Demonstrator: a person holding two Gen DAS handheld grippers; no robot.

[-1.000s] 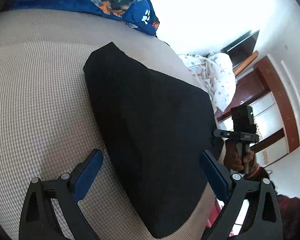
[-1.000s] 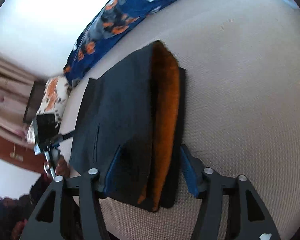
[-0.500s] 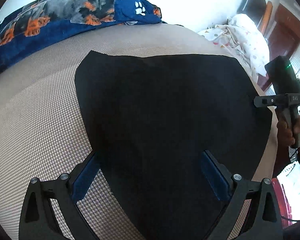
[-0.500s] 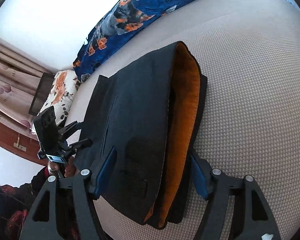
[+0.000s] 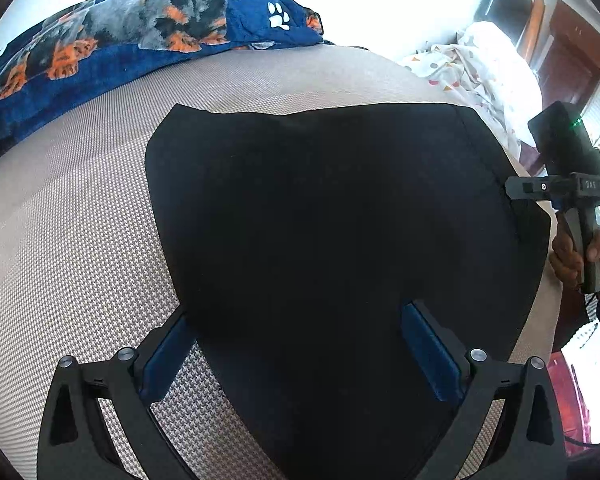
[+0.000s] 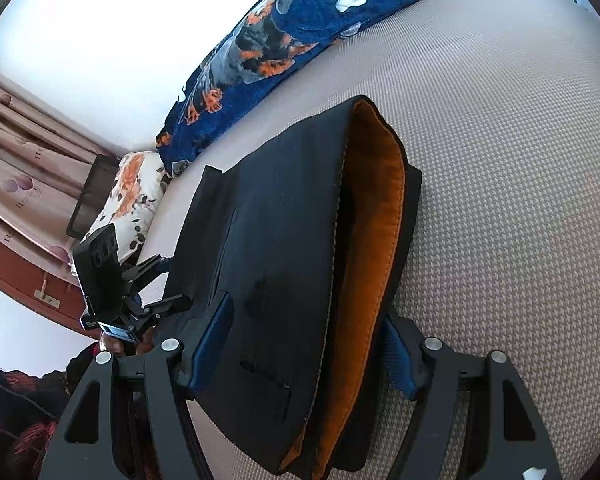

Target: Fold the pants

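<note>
Folded black pants (image 5: 332, 240) lie flat on the beige bed (image 5: 68, 256). In the right wrist view the pants (image 6: 276, 264) show an orange lining (image 6: 372, 248) at the open waist end. My left gripper (image 5: 296, 344) is open, its blue pads straddling the near edge of the pants. My right gripper (image 6: 304, 344) is open, its fingers either side of the waist end. The right gripper also shows in the left wrist view (image 5: 560, 192) at the pants' right edge, and the left gripper shows in the right wrist view (image 6: 140, 292) at their left edge.
A blue dog-print blanket (image 5: 140, 40) lies along the far edge of the bed. A white patterned pillow (image 5: 480, 60) sits at the far right, a floral pillow (image 6: 128, 196) at the left in the right wrist view. Curtains (image 6: 16, 168) and wooden furniture (image 5: 564, 52) stand beyond.
My left gripper has swung round to face the pants squarely and moved in over their near edge. My right gripper has moved closer over the waist end. Both stay open.
</note>
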